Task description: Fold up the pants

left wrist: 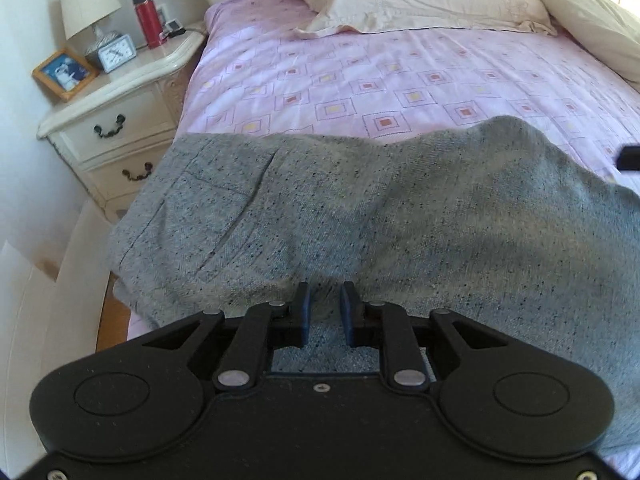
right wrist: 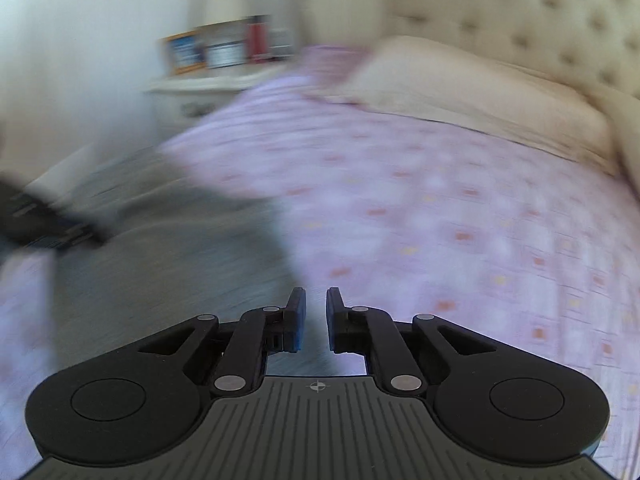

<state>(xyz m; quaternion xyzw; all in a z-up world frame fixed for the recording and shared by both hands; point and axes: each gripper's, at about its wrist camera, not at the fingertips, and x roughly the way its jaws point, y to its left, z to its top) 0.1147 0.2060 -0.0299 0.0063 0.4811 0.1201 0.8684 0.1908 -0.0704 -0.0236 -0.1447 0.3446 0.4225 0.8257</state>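
Observation:
The grey speckled pants (left wrist: 360, 216) lie across the near side of the bed on the pink patterned sheet (left wrist: 400, 80). My left gripper (left wrist: 325, 312) hovers low over their near edge with a narrow gap between the blue pads; no cloth is held. The right wrist view is motion-blurred. My right gripper (right wrist: 316, 316) is open a little and empty, above the pants' right end (right wrist: 180, 280) where grey cloth meets the sheet (right wrist: 440, 240). The other gripper (right wrist: 36, 220) shows as a dark blur at the left.
A white nightstand (left wrist: 120, 92) stands left of the bed with a lamp (left wrist: 86, 0), a red bottle (left wrist: 147, 20), a clock (left wrist: 117, 54) and a framed photo (left wrist: 64, 72). Cream pillows (left wrist: 420, 0) lie at the head by the tufted headboard (right wrist: 540, 20).

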